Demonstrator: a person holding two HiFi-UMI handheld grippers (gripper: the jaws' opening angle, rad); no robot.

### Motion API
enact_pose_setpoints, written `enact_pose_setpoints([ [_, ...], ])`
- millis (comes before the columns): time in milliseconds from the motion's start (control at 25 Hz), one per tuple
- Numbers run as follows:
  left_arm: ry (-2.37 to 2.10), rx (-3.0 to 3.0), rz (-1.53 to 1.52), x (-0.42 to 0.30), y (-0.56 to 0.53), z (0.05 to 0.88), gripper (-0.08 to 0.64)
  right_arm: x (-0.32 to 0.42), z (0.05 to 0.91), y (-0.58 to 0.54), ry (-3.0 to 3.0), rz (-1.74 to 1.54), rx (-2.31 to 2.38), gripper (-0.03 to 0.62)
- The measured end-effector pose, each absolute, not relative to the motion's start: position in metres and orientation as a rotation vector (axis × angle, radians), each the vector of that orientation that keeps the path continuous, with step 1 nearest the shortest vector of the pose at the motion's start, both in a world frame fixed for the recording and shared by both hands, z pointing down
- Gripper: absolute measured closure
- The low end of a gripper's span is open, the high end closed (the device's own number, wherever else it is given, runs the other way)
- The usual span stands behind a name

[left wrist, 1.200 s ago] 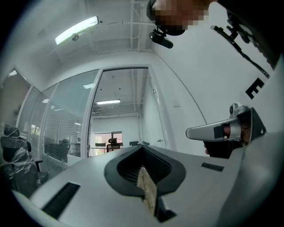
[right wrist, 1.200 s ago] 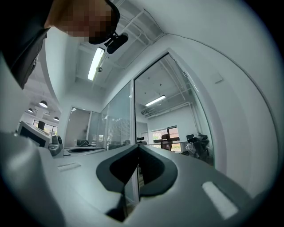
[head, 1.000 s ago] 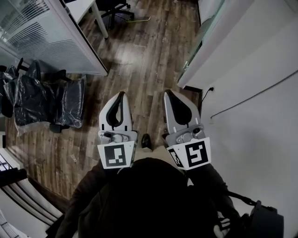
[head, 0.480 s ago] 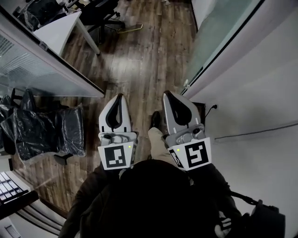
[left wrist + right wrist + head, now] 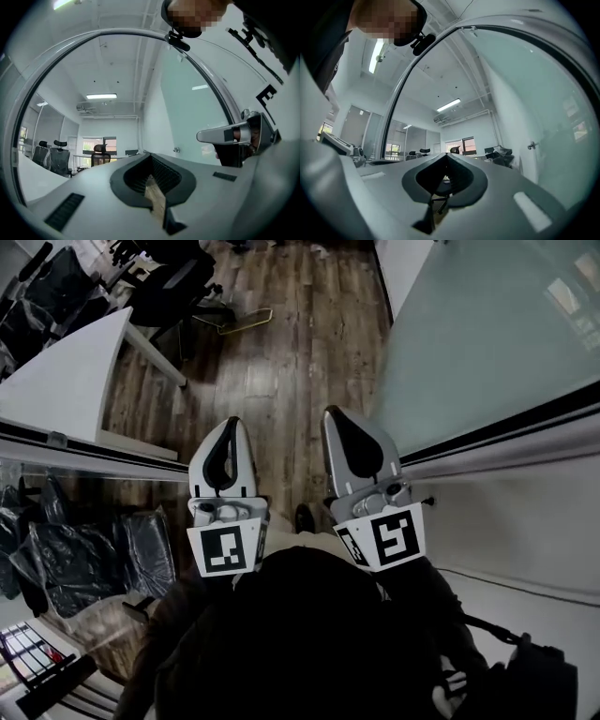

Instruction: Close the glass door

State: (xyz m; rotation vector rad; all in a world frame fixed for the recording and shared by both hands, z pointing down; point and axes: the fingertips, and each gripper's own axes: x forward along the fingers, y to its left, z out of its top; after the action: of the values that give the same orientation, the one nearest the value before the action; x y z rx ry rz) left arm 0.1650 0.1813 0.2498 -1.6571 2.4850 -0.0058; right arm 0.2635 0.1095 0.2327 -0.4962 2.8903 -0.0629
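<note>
Brown wood-plank floor (image 5: 281,352) underfoot; frosted green glass door (image 5: 469,343) just right of right gripper (image 5: 337,420), small metal handle (image 5: 531,146) further ahead; left gripper (image 5: 228,427) on far side. Both pairs of fingers pressed together, empty.

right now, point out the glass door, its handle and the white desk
glass door (image 5: 469,343), head view, middle of the frosted pane
door handle (image 5: 531,146), right gripper view, on the metal lever
white desk (image 5: 66,371), head view, bare part of its top
</note>
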Motion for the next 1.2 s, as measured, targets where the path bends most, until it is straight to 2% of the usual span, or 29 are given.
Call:
enact_pose_setpoints([
  [440,2.483,-1.715,-0.020,0.007,-0.016,0.290,0.563,0.107,0.267,-0.078,2.855,-0.054,-0.551,0.591],
  [680,2.393,-1.867,0.024,-0.064,-0.187,0.258,0.563,0.038,0.239,-0.230,2.897,-0.031,-0.694,0.591],
  [840,2.358,-1.930,0.056,-0.092,-0.270,0.259,0.563,0.020,0.231,-0.311,2.870,0.003,-0.804,0.591],
  [1200,2.234,-2.161,0.044,-0.085,-0.442,0.278,0.564,0.026,0.243,-0.460,2.812,0.038,-1.041,0.591],
])
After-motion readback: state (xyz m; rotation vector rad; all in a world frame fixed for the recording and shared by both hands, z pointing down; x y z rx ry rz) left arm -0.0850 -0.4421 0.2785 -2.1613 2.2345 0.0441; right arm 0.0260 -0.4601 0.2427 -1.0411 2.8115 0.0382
